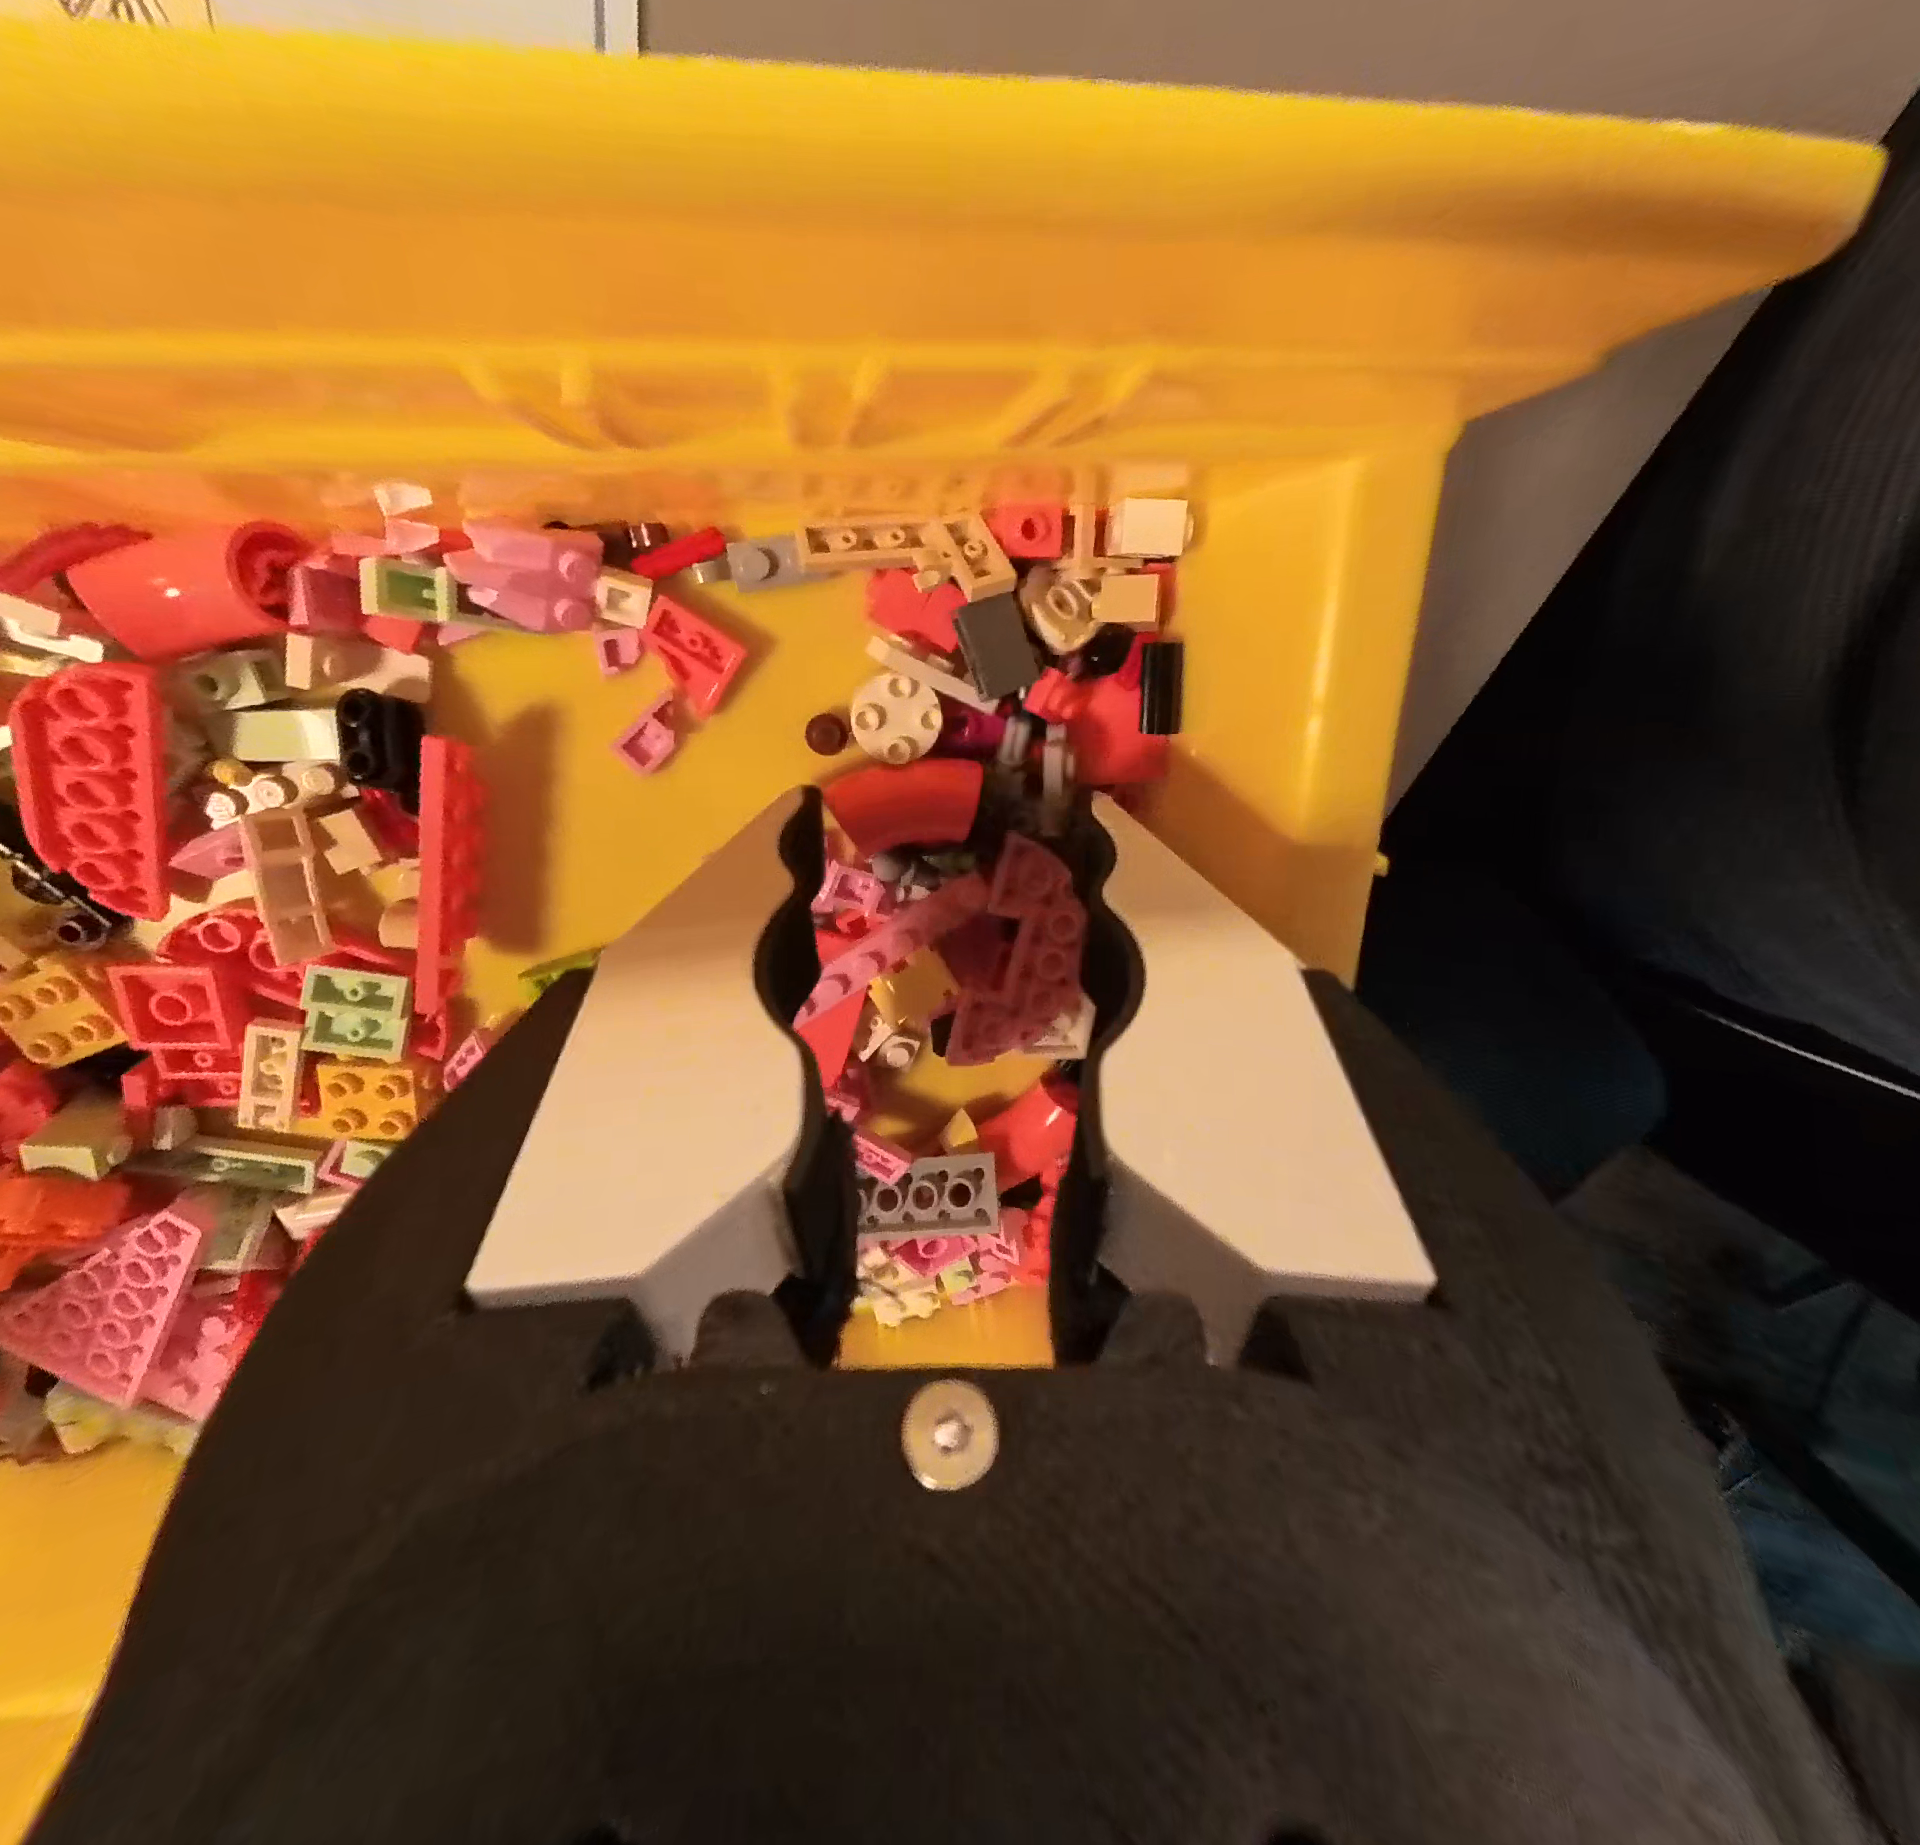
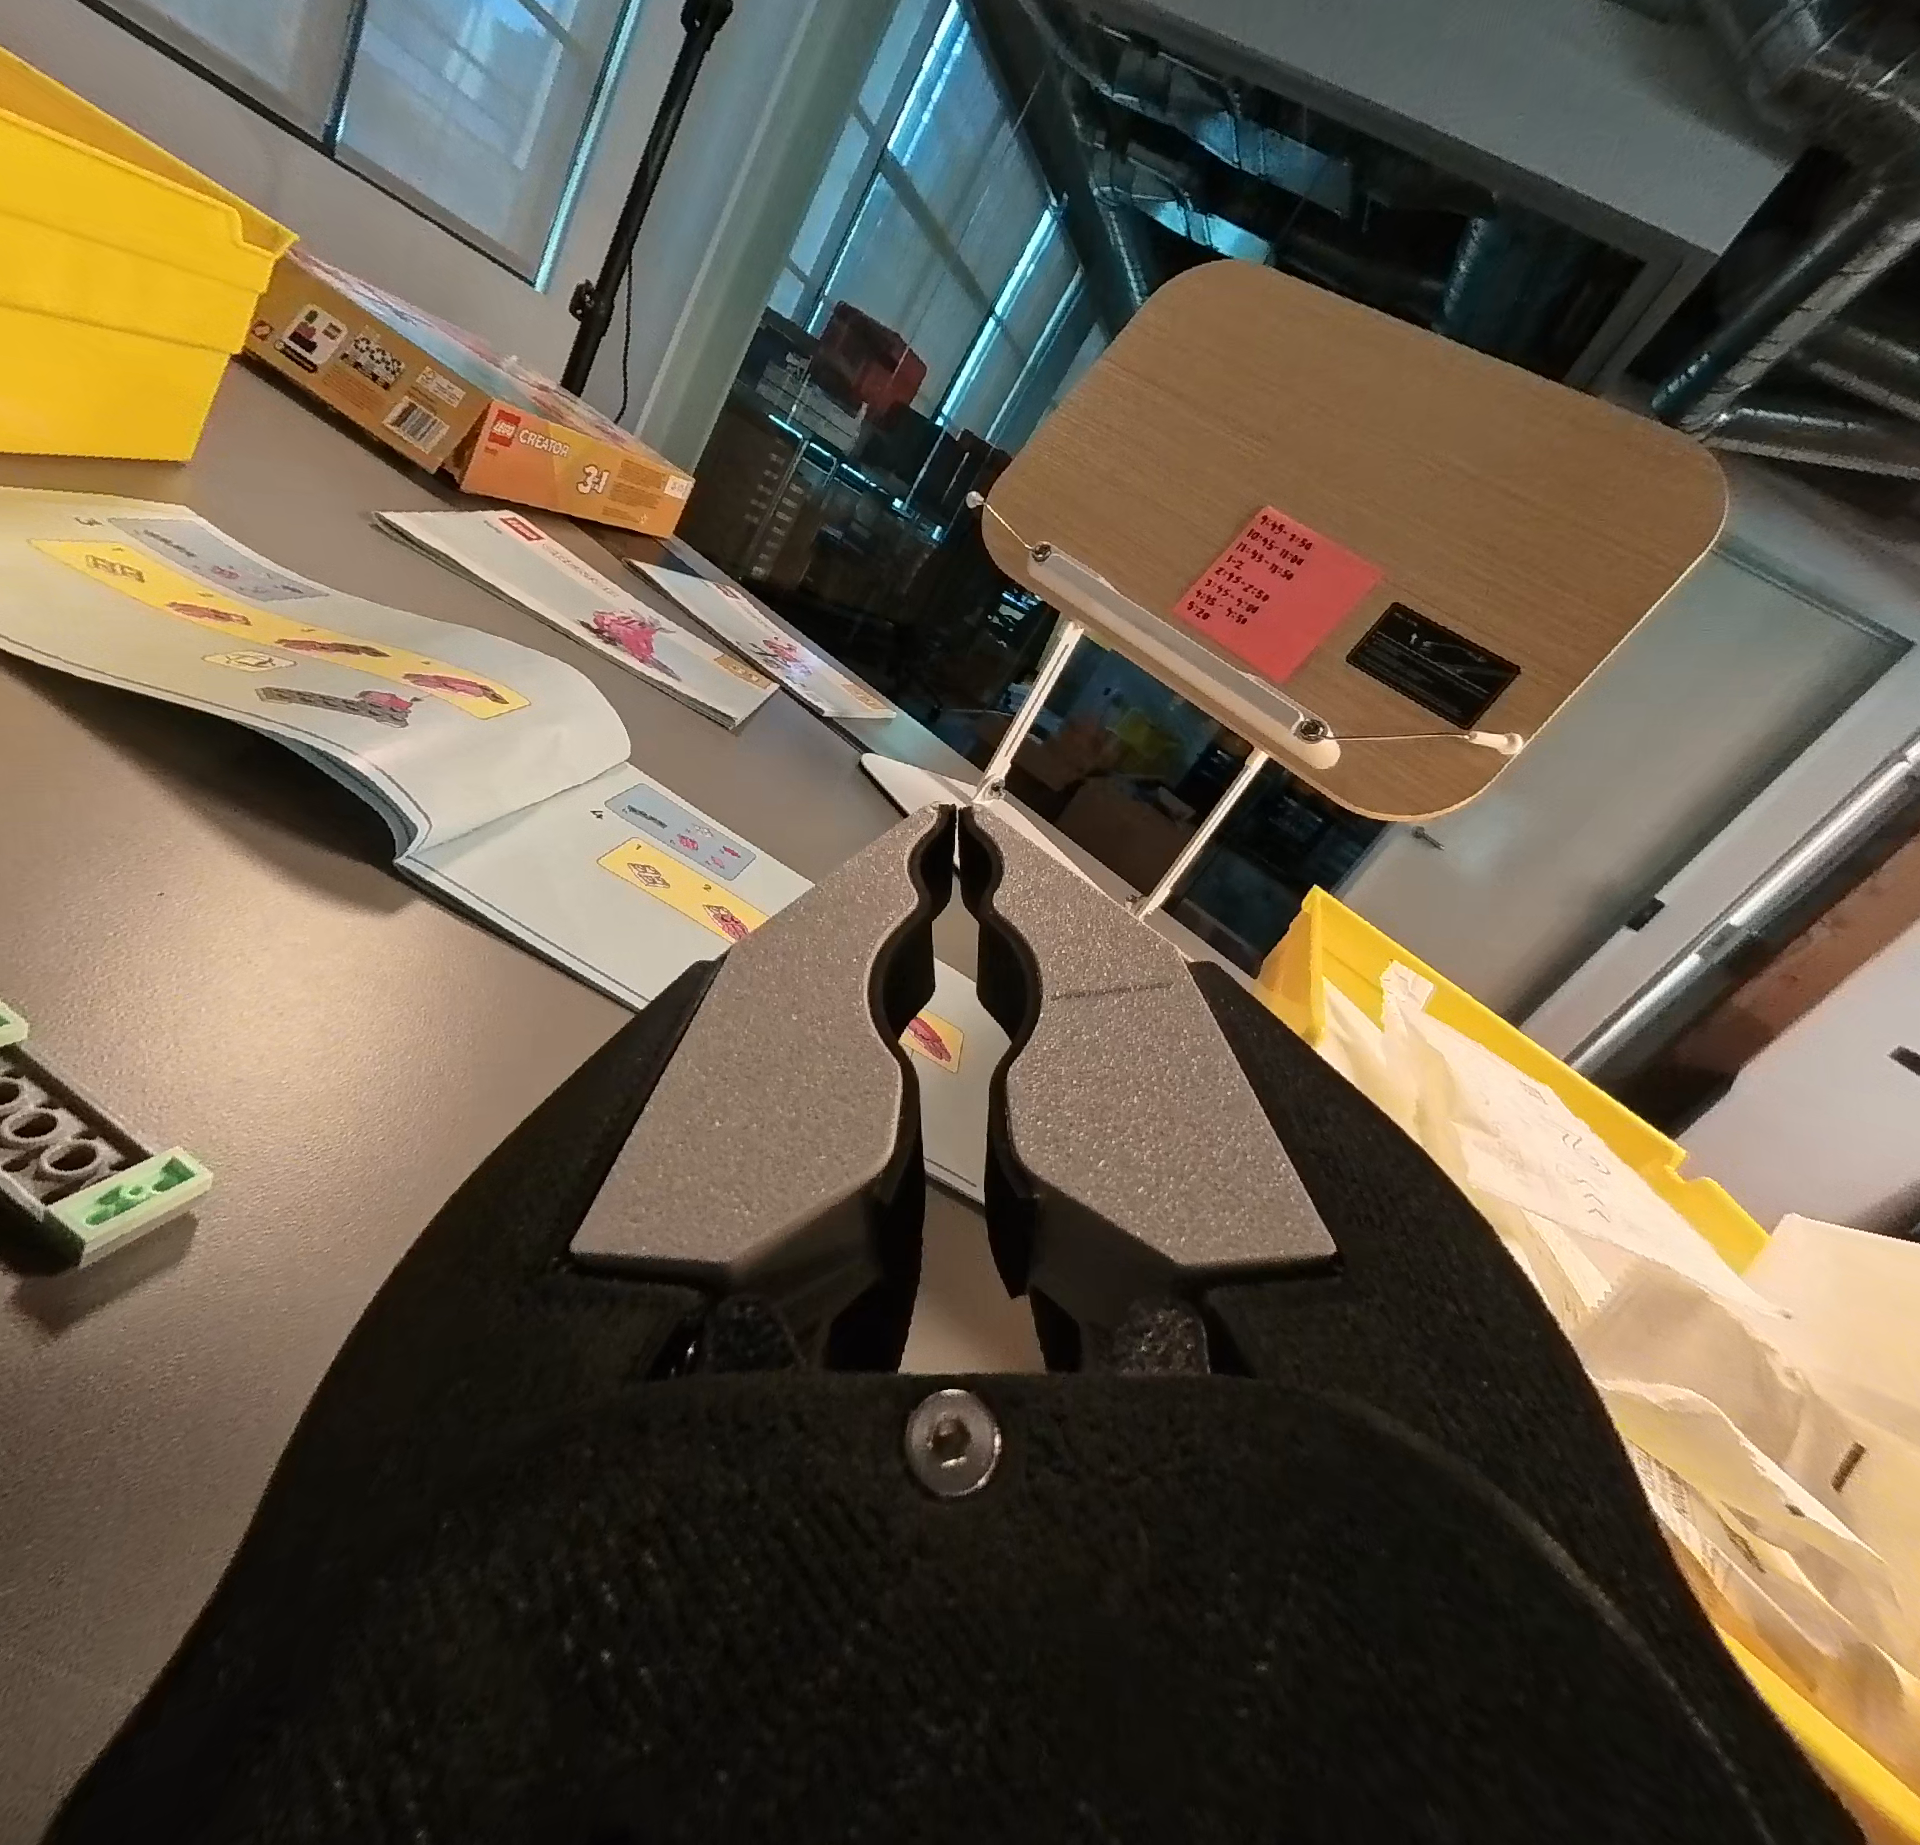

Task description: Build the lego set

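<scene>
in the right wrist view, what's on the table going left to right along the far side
stacked yellow plastic bins → orange cardboard toy box → two closed pale-blue instruction booklets → wooden book stand with a pink sticky note → yellow bin of white paper bags

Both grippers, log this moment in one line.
left gripper: open over bricks in bin | right gripper: shut, empty
</scene>
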A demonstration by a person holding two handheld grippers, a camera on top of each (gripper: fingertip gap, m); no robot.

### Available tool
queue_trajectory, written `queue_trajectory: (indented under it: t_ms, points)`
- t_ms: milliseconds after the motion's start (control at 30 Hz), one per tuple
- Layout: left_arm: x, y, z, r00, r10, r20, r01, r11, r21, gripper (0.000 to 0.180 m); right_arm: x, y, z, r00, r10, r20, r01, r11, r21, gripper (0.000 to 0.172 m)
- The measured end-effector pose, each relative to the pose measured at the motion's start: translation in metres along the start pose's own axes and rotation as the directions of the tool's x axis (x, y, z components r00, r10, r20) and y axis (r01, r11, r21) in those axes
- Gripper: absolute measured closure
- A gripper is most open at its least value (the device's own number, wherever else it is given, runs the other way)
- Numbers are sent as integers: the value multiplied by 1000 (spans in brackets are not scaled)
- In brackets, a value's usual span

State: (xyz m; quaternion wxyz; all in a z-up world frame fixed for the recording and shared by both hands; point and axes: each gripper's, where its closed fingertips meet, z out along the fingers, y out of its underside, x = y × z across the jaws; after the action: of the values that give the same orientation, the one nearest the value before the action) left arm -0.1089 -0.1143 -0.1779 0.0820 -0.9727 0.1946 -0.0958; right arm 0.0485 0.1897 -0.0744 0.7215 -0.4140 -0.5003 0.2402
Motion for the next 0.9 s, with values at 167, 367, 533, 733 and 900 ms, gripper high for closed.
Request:
queue_trajectory:
  t_ms: [167, 367, 533, 733, 900]
  points:
    - [-5, -3, -5, 1000, -24, -14, 24, 999, 23, 142, 0, 0, 0, 1000, 2, 1, -2, 1000, 1, 172]
    - [-46, -6, -23, 982, -121, 143, 107, 989, 97, 166, 0, 0, 0, 1000, 4, 2, -4, 1000, 1, 172]
    - [-75, 6, -29, 938, -233, 255, 211, 971, 110, 166, 0, 0, 0, 1000, 6, 2, -6, 1000, 2, 172]
    - [-55, -2, -36, 965, -222, 140, 198, 965, 170, 133, 0, 0, 0, 1000, 5, 3, -5, 1000, 1, 172]
    - [-18, 12, -28, 996, -76, 46, 74, 996, 46, 113, 0, 0, 0, 1000, 5, 3, -5, 1000, 1, 172]
